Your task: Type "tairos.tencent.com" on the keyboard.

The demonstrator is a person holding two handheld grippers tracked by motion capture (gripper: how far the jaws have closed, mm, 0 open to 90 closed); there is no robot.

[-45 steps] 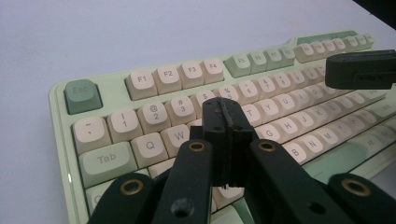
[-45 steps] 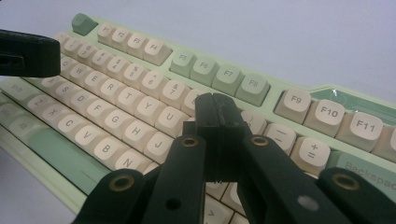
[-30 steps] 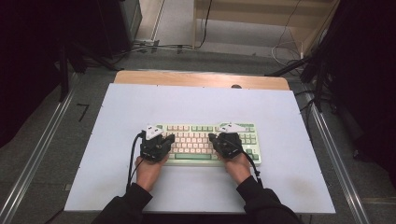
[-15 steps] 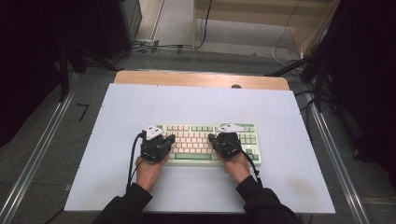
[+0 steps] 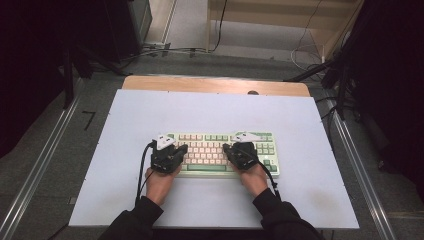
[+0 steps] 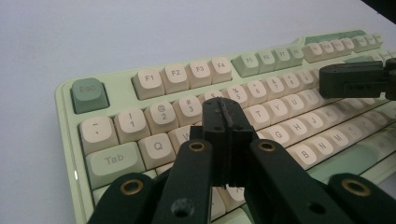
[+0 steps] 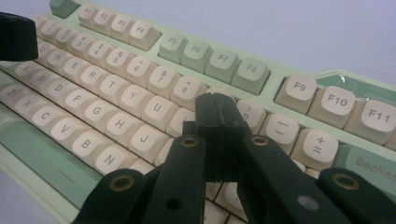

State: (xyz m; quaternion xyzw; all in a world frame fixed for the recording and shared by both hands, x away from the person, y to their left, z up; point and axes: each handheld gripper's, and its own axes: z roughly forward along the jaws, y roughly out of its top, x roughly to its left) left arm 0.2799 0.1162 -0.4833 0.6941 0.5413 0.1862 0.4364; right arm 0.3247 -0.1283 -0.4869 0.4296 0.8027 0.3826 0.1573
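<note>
Left gripper [image 6: 227, 112], jaws pressed together, hovers over the W and E keys of one green-and-cream keyboard [image 5: 220, 150] mid-table; right gripper [image 7: 217, 105], likewise closed, sits near 9.
</note>
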